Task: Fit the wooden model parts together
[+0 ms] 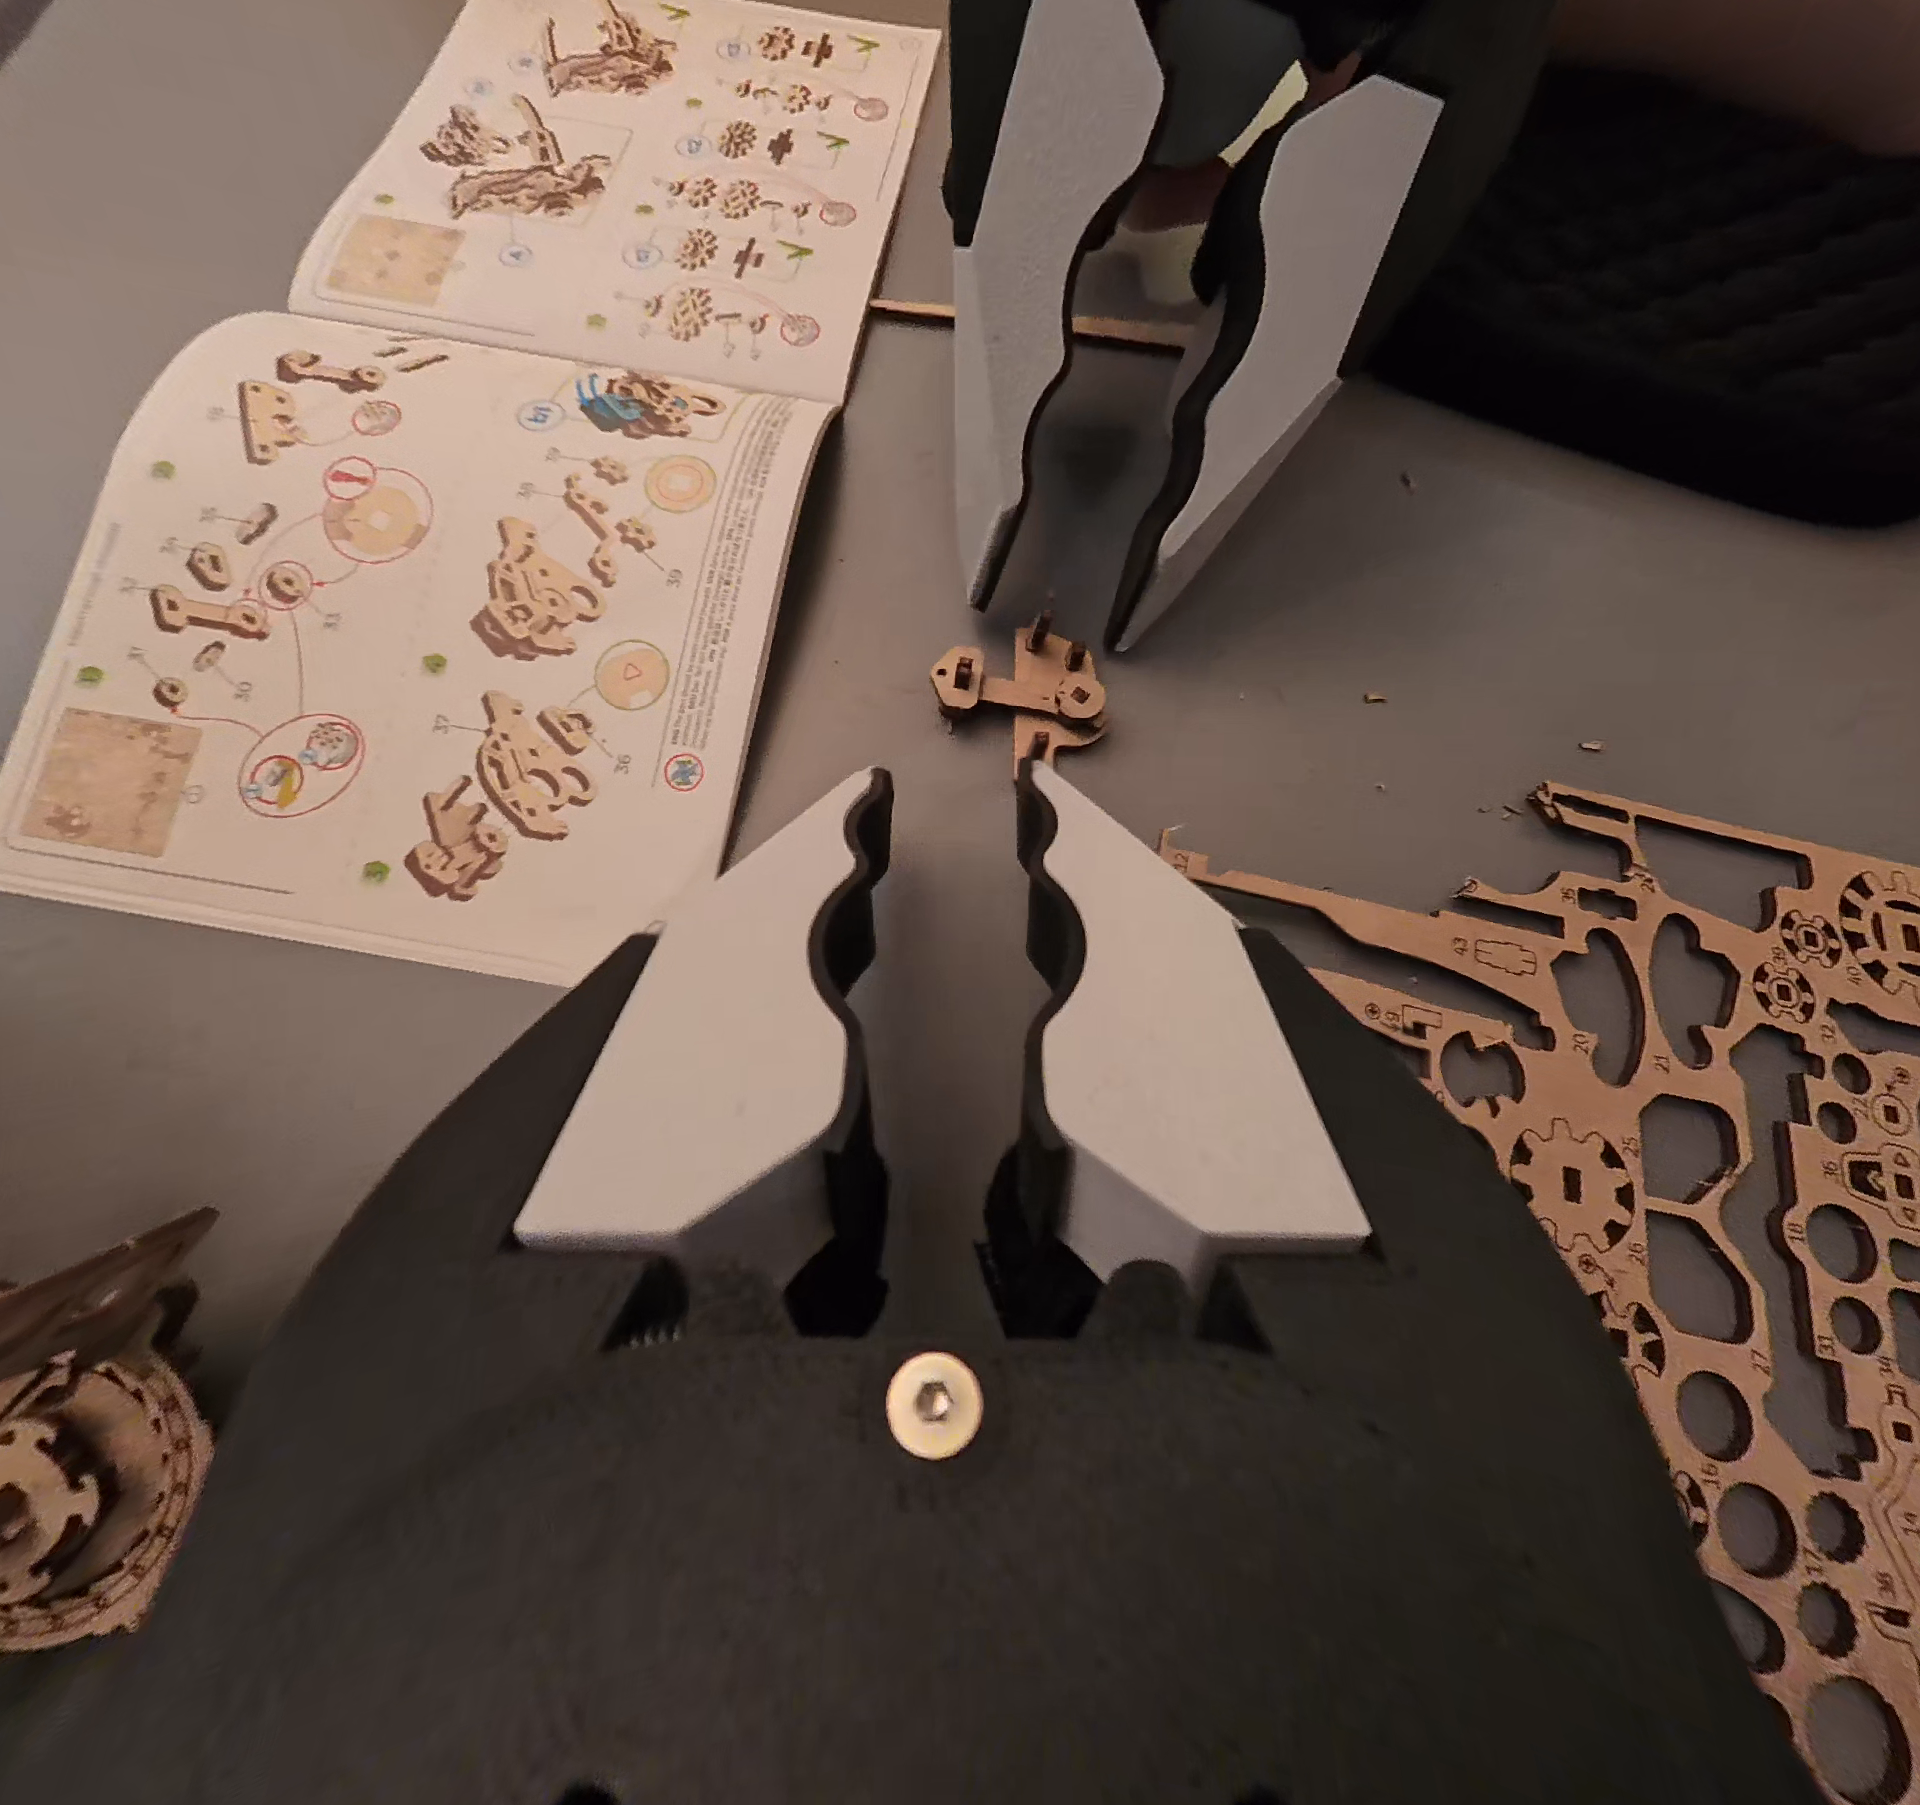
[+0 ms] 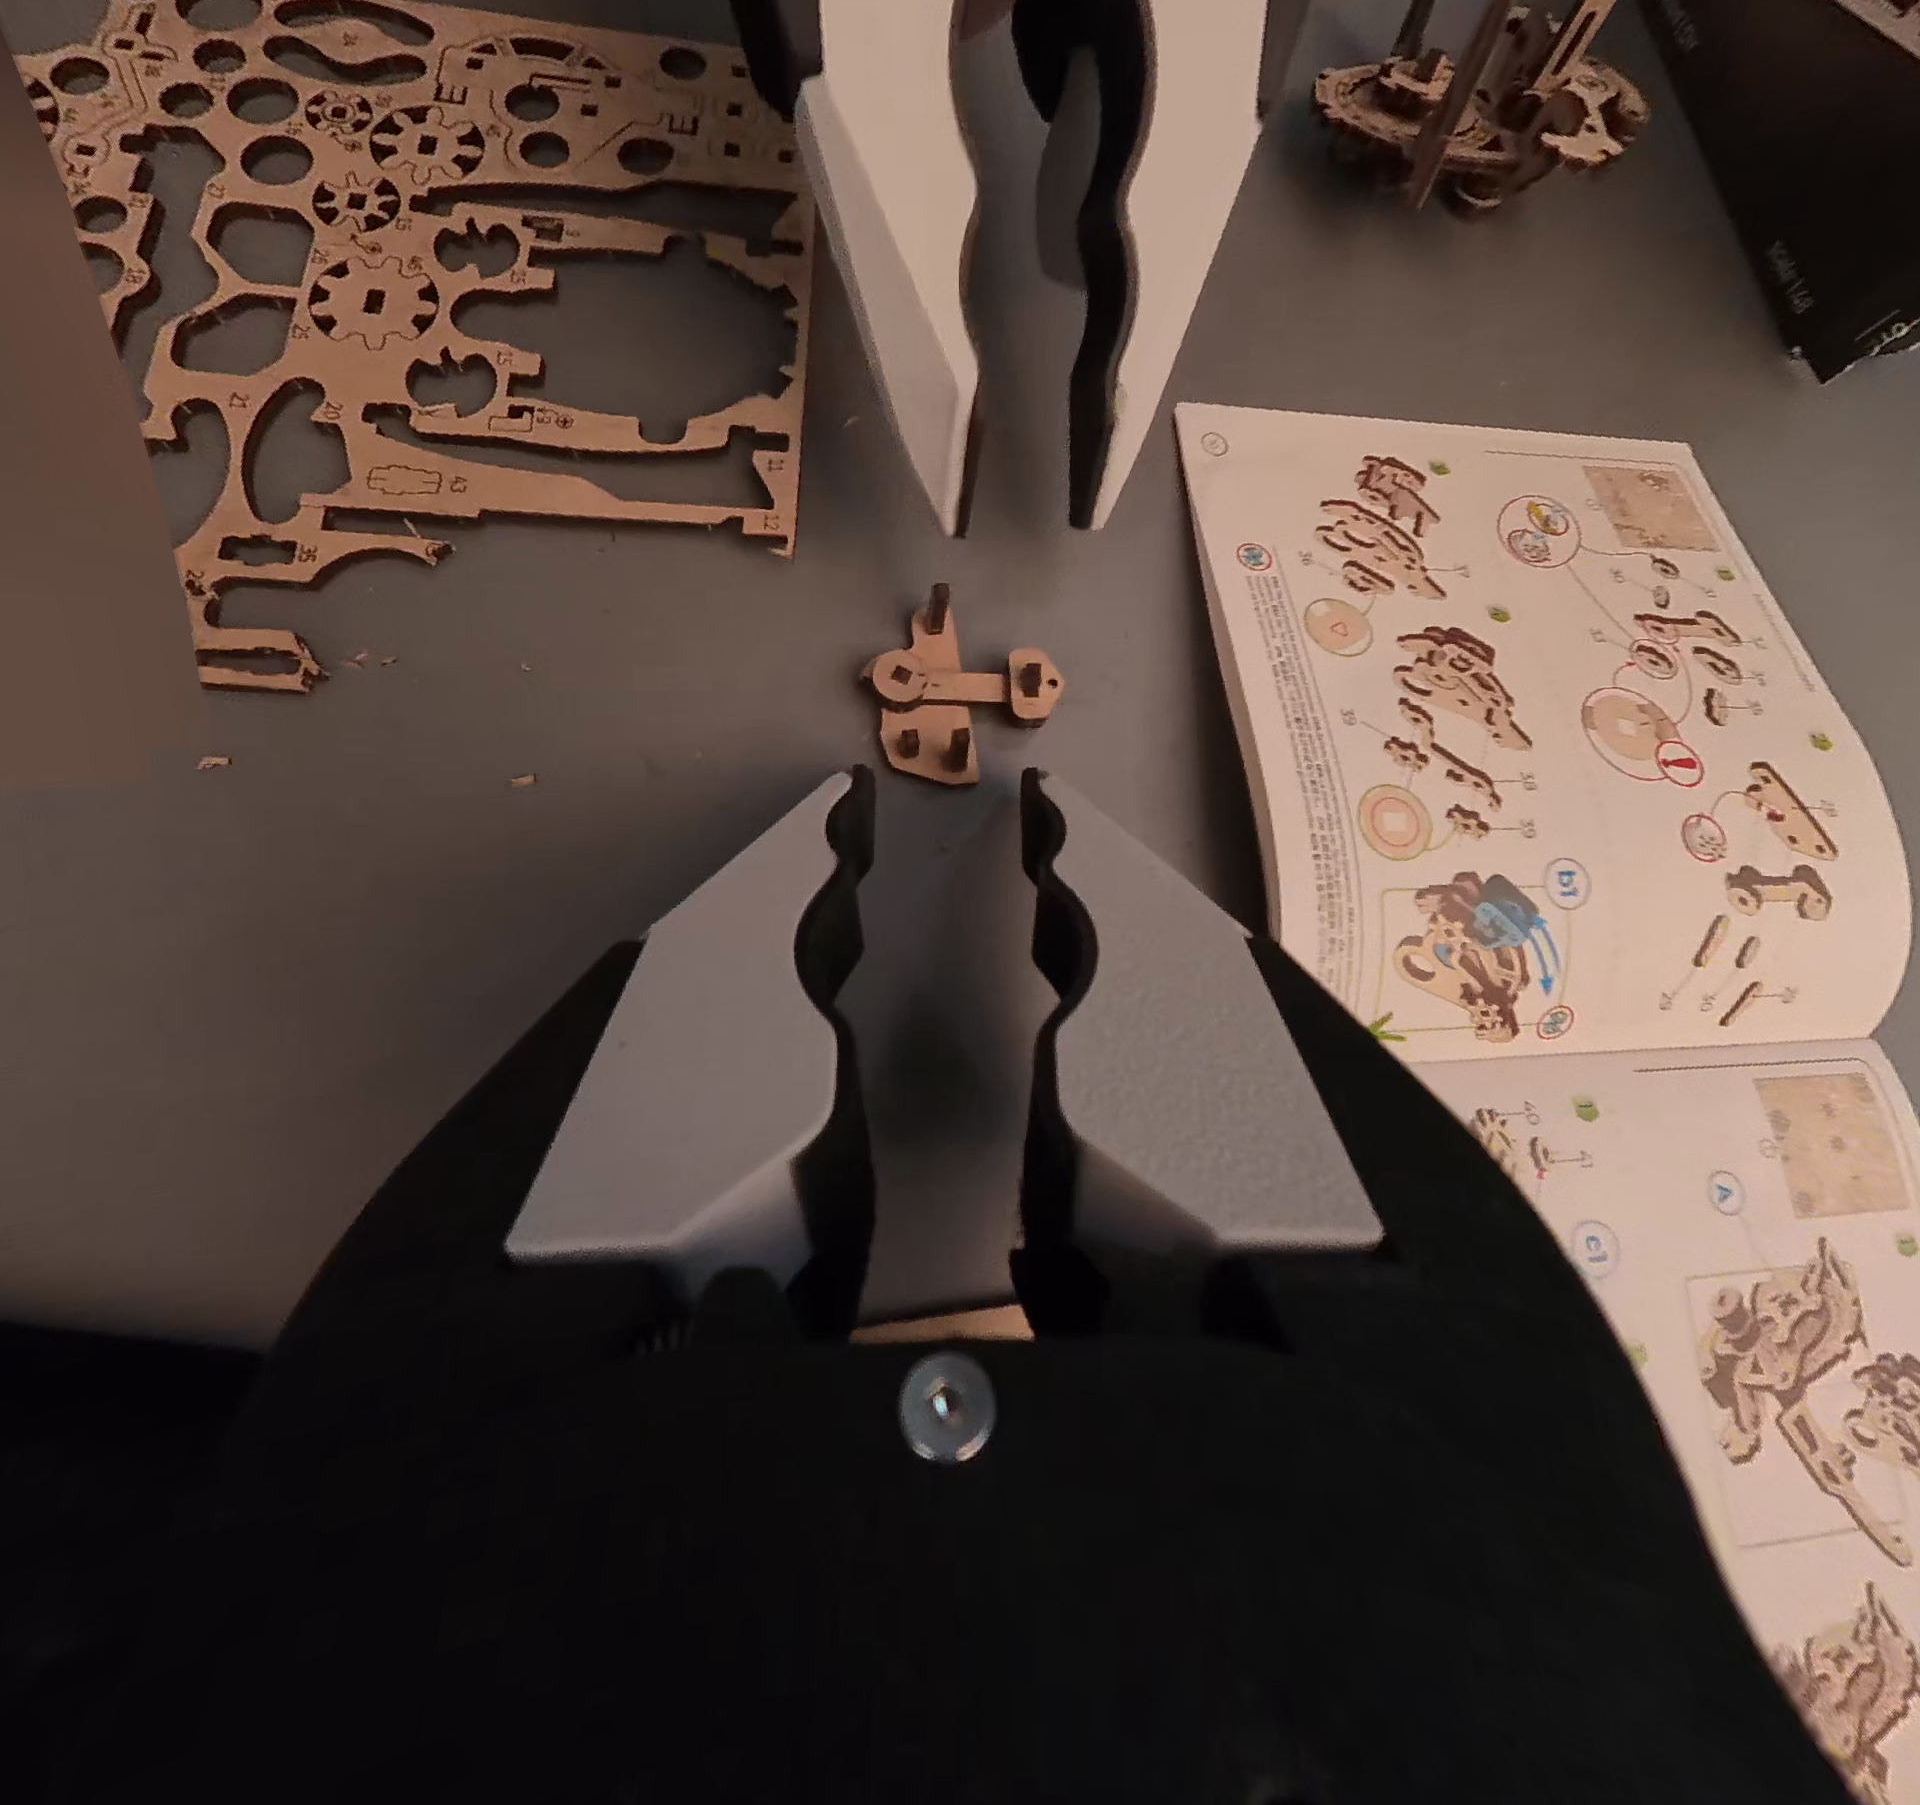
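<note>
A small wooden part assembly (image 1: 1023,690) with short pegs and a linked arm lies flat on the grey table between the two grippers; it also shows in the right wrist view (image 2: 945,701). My left gripper (image 1: 954,784) is open and empty, its tips just short of the assembly's near end. My right gripper (image 2: 940,779) is open and empty, its tips just short of the assembly from the opposite side. In the left wrist view the right gripper (image 1: 1044,628) faces me. In the right wrist view the left gripper (image 2: 1023,524) faces me.
An open instruction booklet (image 1: 436,529) lies left of the assembly; it also shows in the right wrist view (image 2: 1538,747). A punched-out wooden parts sheet (image 1: 1662,1111) lies to the right, also seen in the right wrist view (image 2: 416,301). A built wooden model (image 2: 1475,114) and a dark box (image 2: 1808,155) stand beyond. A black mat (image 1: 1683,301) lies far right. My hands' fingertips stand some 6 cm from each other.
</note>
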`<state>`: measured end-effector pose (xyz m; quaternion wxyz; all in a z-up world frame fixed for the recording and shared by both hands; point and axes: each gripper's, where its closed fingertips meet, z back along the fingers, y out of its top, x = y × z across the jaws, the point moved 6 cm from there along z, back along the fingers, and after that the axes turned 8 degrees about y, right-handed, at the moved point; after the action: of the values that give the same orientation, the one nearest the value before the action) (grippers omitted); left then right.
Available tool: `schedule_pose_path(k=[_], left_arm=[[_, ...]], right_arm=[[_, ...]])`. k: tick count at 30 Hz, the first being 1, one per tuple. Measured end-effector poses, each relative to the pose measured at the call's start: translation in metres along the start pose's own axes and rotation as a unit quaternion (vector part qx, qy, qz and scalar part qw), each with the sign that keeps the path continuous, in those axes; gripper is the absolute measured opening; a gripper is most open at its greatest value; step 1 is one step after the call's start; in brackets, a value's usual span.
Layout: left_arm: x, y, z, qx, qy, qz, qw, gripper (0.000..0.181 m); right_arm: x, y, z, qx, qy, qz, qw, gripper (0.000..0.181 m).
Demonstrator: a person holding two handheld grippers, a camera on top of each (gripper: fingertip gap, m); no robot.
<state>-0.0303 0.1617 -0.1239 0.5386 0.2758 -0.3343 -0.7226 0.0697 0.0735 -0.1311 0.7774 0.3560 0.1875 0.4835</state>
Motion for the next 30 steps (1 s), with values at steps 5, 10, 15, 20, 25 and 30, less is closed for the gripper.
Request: schedule_pose_path(k=[5, 10, 15, 20, 25, 30], left_arm=[[0.002, 0.001, -0.001, 0.003, -0.002, 0.007, 1.000, 0.021], [0.013, 0.004, -0.008, -0.002, -0.010, -0.001, 1.000, 0.018], [0.006, 0.017, 0.002, 0.023, 0.082, -0.011, 0.996, 0.025], [0.015, 0.038, 0.027, 0.038, 0.171, -0.008, 0.985, 0.039], [0.038, 0.051, 0.051, 0.042, 0.230, 0.055, 0.971, 0.061], [0.061, 0.031, 0.092, 0.037, 0.335, 0.112, 0.935, 0.081]], right_arm=[[-0.002, 0.000, 0.001, -0.005, -0.007, -0.004, 1.000, 0.026], [0.000, -0.001, 0.001, 0.000, -0.018, -0.017, 1.000, 0.026], [0.010, 0.008, 0.018, -0.029, -0.135, -0.038, 0.990, 0.031], [-0.004, 0.024, 0.062, -0.103, -0.368, -0.051, 0.923, 0.043], [-0.034, 0.029, 0.075, -0.109, -0.437, -0.109, 0.886, 0.066], [-0.060, 0.036, 0.071, -0.094, -0.470, -0.146, 0.865, 0.076]])
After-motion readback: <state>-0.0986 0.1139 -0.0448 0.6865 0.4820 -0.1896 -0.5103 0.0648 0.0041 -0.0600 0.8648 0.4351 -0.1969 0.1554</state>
